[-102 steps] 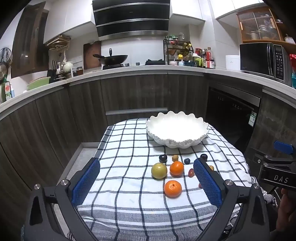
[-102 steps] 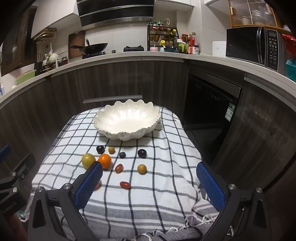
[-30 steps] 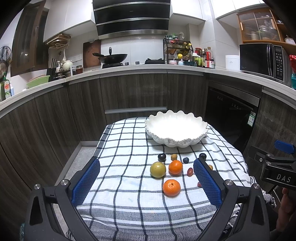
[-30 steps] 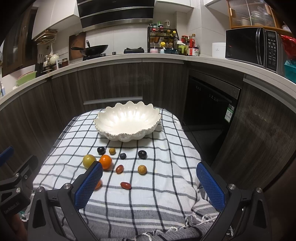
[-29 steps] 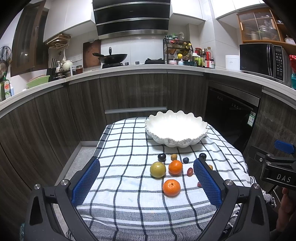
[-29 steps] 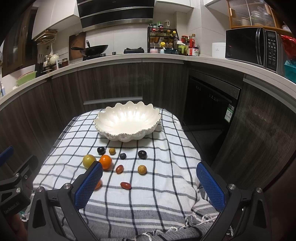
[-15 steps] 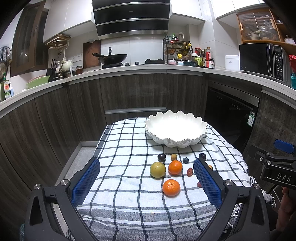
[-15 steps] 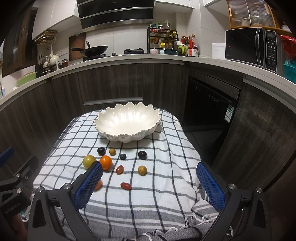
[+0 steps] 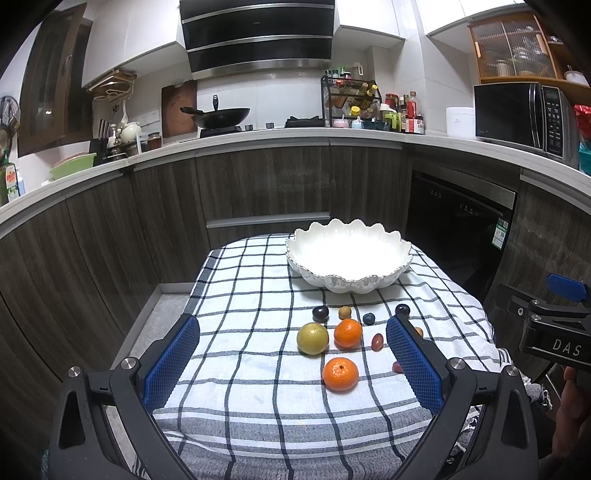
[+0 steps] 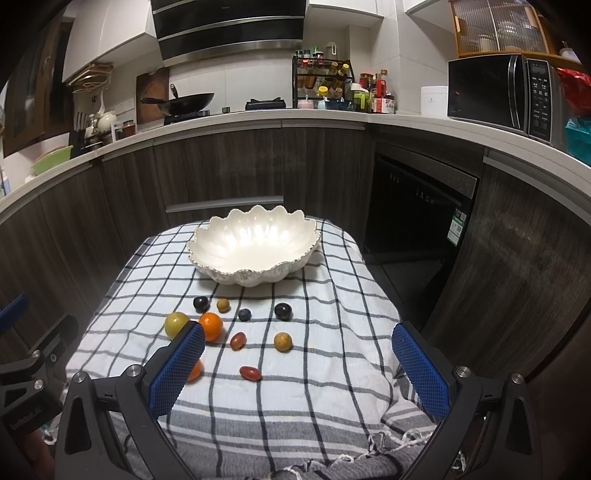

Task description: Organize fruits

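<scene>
Tomato (image 10: 250,373) clear only from right wrist

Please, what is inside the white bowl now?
The white bowl shows only bare glazed interior; no fruit lies in it. Its near rim hides the nearest part of the inside.

Behind the table before you, a black wok (image 9: 221,117) sits on the stove beneath a dark range hood (image 9: 258,35). A wire rack of bottled condiments (image 9: 351,98) stands on the pale countertop (image 9: 258,138), with a white canister (image 9: 460,122) beside a black microwave (image 9: 524,116) to the right. A built-in dishwasher (image 10: 421,206) fills the dark wood cabinetry, and a checked cloth (image 10: 314,387) drapes the table.
</scene>
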A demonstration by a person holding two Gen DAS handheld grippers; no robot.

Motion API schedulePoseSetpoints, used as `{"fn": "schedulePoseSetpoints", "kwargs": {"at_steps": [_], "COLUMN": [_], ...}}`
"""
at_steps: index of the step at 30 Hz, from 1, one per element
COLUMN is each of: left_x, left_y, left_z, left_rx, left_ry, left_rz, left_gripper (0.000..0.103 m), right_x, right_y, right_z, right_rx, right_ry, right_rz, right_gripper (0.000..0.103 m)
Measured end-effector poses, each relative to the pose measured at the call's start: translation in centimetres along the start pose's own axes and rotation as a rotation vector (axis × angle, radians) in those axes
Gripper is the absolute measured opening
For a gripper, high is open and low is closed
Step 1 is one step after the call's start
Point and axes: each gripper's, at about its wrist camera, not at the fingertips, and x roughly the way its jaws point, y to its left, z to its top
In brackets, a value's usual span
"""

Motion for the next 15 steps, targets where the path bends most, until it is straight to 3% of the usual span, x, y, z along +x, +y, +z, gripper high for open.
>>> {"fn": "schedulePoseSetpoints", "kwargs": {"at_steps": [6, 15], "left_x": [1.0, 2.7], "left_y": [-0.3, -0.4], "left_z": [0.2, 0.4], "left_rx": [0.016, 0.045], "left_ry": [0.028, 0.064], "left_rz": [-0.032, -0.011], "left_gripper": [0.103, 0.103], "right_x": [0.6, 2.3], "right_y": [0.1, 0.7], "right_z": [-0.2, -0.2], "right_rx": [-0.002, -0.039], "right_ry": [0.002, 0.001], "right_rz": [0.009, 0.025], "right_gripper": [0.103, 0.103]}}
